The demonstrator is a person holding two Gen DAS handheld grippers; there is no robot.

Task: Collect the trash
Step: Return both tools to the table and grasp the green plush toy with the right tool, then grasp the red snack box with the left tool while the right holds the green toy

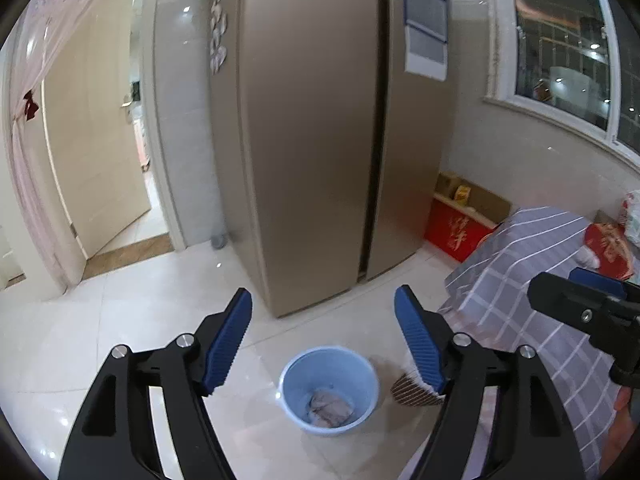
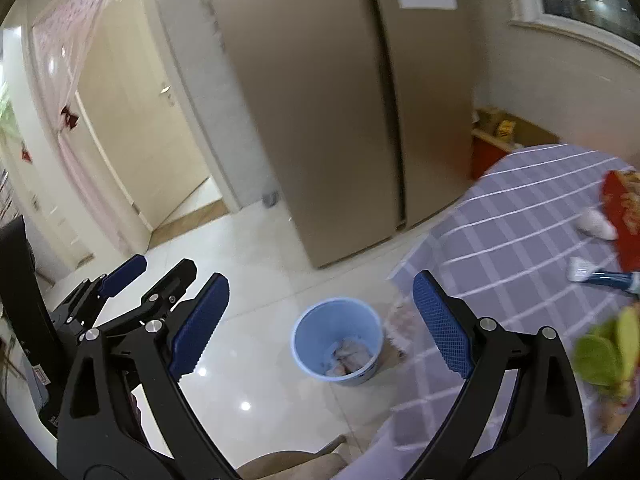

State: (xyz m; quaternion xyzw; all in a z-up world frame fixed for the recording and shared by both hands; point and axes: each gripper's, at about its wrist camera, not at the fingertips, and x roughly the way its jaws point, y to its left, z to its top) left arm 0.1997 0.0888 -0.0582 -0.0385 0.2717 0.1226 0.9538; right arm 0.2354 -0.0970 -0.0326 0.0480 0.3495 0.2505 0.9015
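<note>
Both claws gaping, nothing held — left gripper point(image 1: 323, 334) and right gripper point(image 2: 320, 322) above the blue bin point(image 1: 329, 390) on the floor, crumpled trash point(image 1: 330, 407) already inside. Between pickups, seemingly — next, over to the checked tablecloth point(image 2: 520, 240) for more.

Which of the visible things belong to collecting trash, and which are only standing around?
For the job:
- blue bin on the floor
- crumpled trash inside it
- left gripper and right gripper, both open and empty

Just there:
- fridge
- checked tablecloth
- red box
- door
</note>
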